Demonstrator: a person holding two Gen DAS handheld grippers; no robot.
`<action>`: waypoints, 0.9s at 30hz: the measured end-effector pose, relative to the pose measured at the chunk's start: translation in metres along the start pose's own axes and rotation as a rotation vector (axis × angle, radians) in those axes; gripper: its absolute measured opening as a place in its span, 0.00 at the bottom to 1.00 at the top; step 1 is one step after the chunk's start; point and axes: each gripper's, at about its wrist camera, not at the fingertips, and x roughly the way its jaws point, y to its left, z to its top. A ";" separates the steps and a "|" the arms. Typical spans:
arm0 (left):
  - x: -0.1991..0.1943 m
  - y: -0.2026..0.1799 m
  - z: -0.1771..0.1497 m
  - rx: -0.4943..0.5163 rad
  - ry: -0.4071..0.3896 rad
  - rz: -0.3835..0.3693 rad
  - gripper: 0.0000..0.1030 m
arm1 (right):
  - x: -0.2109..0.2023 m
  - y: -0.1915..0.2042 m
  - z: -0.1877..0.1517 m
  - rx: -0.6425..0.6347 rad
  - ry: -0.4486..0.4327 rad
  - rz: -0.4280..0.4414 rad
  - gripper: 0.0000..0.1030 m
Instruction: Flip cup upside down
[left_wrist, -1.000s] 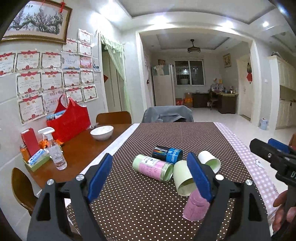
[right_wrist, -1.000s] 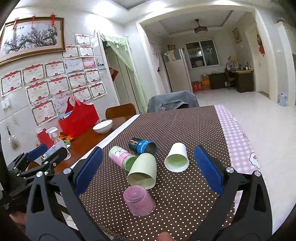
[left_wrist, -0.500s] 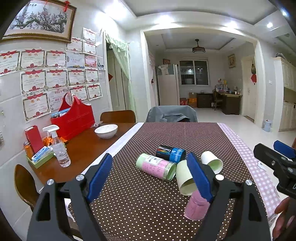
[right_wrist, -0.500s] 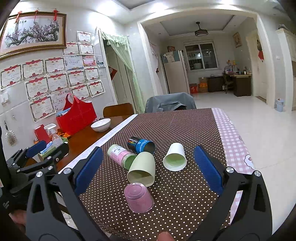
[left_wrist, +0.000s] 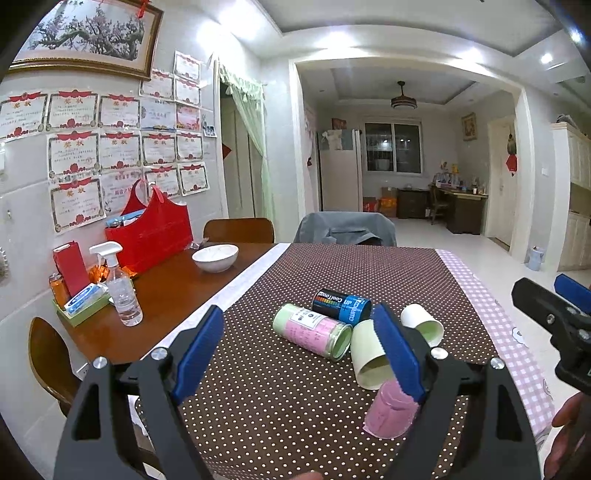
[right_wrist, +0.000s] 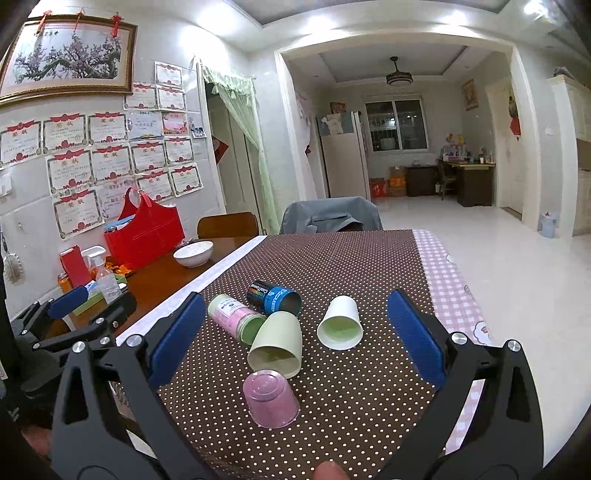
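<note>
Several cups lie on the brown dotted tablecloth (right_wrist: 351, 266). A pink cup (right_wrist: 271, 400) stands upside down nearest me. A pale green cup (right_wrist: 277, 341), a white paper cup (right_wrist: 341, 325), a pink and green cup (right_wrist: 232, 317) and a black and blue cup (right_wrist: 273, 297) lie on their sides. My right gripper (right_wrist: 295, 336) is open, above and short of the cups. My left gripper (left_wrist: 299, 350) is open to the left of the pink cup (left_wrist: 391, 410); its right finger overlaps the pale green cup (left_wrist: 365, 354).
A white bowl (left_wrist: 215, 256), a red bag (left_wrist: 151, 230), a spray bottle (left_wrist: 120, 291) and a small tray stand on the bare wood at the left. Chairs stand at the far end. The pink checked cloth edge (right_wrist: 450, 280) runs along the right.
Both grippers have drifted slightly; the view has risen and pulled back a little. The cups have not moved and both grippers stay open.
</note>
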 end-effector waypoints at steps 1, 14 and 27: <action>-0.001 0.000 0.001 -0.001 -0.003 0.000 0.79 | 0.000 0.001 0.000 -0.001 -0.002 0.000 0.94; -0.005 0.004 0.005 -0.007 -0.021 0.008 0.79 | -0.001 0.004 0.001 -0.018 0.001 -0.007 0.94; -0.008 0.006 0.005 -0.009 -0.046 0.013 0.80 | 0.004 0.003 -0.003 -0.009 0.018 -0.003 0.94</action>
